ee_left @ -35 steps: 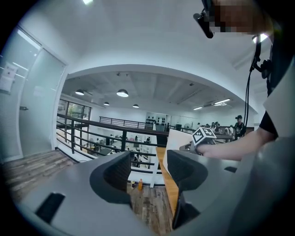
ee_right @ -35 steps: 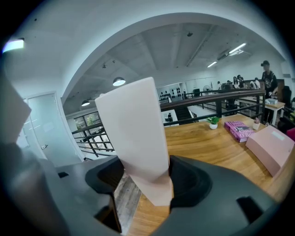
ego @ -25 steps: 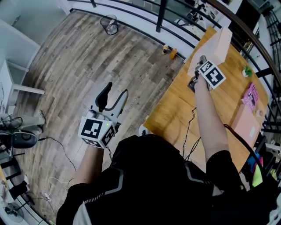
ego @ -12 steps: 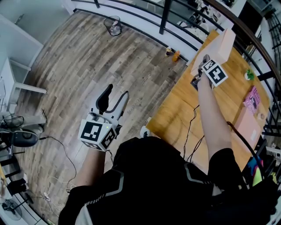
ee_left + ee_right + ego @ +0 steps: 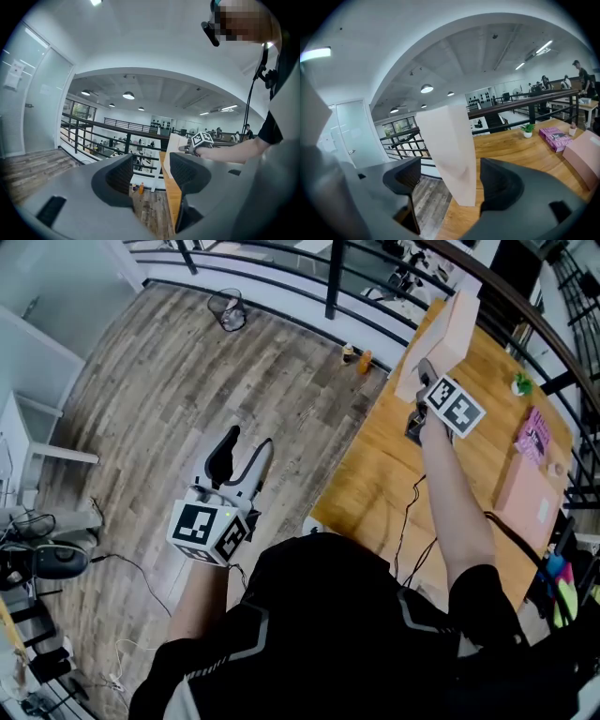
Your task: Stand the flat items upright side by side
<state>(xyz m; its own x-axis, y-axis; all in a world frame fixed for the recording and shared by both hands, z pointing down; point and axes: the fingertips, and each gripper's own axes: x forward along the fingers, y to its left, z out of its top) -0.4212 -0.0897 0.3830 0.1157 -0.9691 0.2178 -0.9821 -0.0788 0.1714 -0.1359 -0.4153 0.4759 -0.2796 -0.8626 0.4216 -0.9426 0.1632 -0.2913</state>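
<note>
The pale flat box (image 5: 447, 150) stands upright at the far corner of the wooden table (image 5: 375, 474). Its foot is right by the table's edge, where the top drops off to the plank floor (image 5: 187, 390). The right gripper (image 5: 453, 176) reaches over the table to that corner. Its jaws have just been opening and now stand spread with the box between them, a sliver of air at each pad, so nothing is pinched. The left gripper (image 5: 152, 171) hangs well off the table's left side over open floor, jaws apart with nothing between them. A black railing (image 5: 281, 259) runs past the table's far end, close behind the box. Toward the table's right side a wide stretch of wood lies bare. Beyond it a pink box (image 5: 525, 493) lies flat, with a magenta book (image 5: 535, 439) just past it. A small pot (image 5: 521, 385) near the table's far edge holds a green plant. A wire bin (image 5: 225, 307) stands on the floor well off the table's corner; its contents cannot be made out.
</note>
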